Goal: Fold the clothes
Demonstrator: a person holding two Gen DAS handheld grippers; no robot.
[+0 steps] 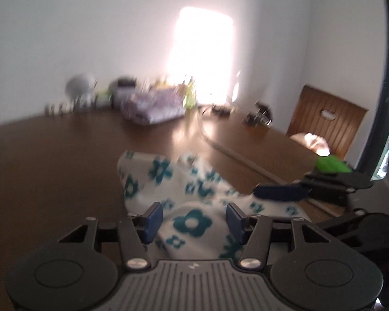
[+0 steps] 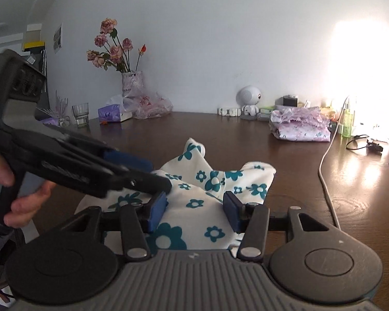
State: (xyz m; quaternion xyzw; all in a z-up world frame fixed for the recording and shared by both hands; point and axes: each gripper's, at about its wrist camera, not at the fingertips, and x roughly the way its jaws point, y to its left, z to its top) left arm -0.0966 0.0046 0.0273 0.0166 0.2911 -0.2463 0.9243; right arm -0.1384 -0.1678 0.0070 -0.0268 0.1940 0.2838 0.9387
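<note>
Lying crumpled on near part of brown table [image 2: 246, 140]: white floral garment [image 2: 205, 189]; hovering over it, fingers spread wide and gripping nothing: left gripper [image 1: 192, 217], right gripper [image 2: 194, 210]

Dried roses in vase [image 2: 131, 84] – glass [image 2: 80, 114], tissue pack [image 2: 114, 113], white cable [image 2: 326, 155] on table [image 2: 220, 129].
</note>
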